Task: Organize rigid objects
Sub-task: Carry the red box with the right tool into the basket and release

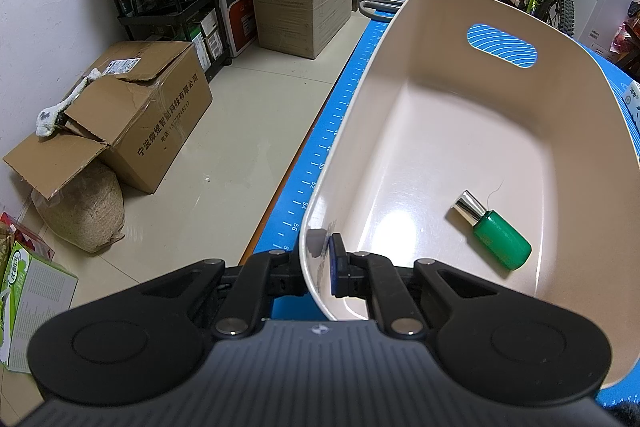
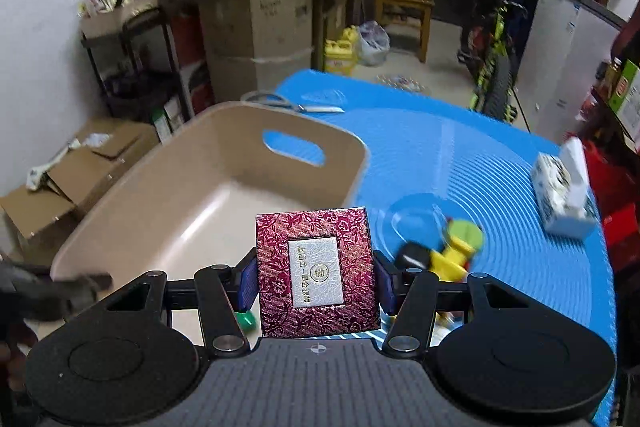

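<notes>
Transfer of a boxed item into the bin is the step in hand, by my reading. Nearest the right camera, the right gripper (image 2: 316, 285) is pinching a square brocade box (image 2: 316, 273) by its two sides, the blue pads (image 2: 247, 283) pressing flat against it at a middling spread, label face up. The box is hanging clear of the blue mat (image 2: 460, 155), just beside the near right corner of the beige bin (image 2: 352, 151). Next, it seems, the box is needing to travel left over the rim and come down on bare floor before the fingers part.

On the other side, the left gripper (image 1: 324, 263) is clamping the bin's near wall, fingers pressed almost together on the thin plastic, one inside and one outside, steadying it. Inside, a green bottle (image 1: 500, 237) with a silver cap is lying on its side near that end, so the far half is looking the safer landing spot. Beyond, blurred toys (image 2: 448, 251), a tissue box (image 2: 560, 191) and scissors (image 2: 288, 105) are waiting on the mat.
</notes>
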The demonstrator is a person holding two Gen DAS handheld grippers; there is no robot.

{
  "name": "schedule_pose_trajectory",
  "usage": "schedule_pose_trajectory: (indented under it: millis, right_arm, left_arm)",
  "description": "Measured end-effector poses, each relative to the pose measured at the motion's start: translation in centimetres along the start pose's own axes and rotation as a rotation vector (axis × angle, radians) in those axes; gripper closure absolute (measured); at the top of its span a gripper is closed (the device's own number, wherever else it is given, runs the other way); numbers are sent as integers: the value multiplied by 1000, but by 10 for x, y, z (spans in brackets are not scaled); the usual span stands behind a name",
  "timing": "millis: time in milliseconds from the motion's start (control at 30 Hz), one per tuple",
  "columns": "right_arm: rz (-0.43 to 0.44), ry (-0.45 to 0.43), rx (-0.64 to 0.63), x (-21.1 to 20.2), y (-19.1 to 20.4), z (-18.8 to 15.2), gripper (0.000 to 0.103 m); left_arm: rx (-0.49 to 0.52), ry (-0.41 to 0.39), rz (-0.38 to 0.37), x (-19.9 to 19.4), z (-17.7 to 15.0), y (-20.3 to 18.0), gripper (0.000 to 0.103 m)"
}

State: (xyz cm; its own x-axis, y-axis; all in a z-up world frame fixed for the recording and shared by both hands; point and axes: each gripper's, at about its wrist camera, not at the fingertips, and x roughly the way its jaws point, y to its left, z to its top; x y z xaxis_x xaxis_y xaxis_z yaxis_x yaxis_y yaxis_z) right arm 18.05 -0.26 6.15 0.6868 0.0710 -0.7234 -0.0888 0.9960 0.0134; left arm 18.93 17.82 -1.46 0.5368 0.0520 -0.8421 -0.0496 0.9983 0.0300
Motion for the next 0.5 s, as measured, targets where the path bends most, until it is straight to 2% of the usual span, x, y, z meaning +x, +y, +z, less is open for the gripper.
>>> schedule_pose_trajectory:
  millis: [267, 500]
  right_arm:
    - [35, -15, -58, 19, 47, 21, 42]
    - [41, 66, -99, 52, 74, 19, 42]
  left_arm:
    - [1, 0, 0, 0, -1, 0, 91]
    - [1, 0, 1, 0, -1, 0, 91]
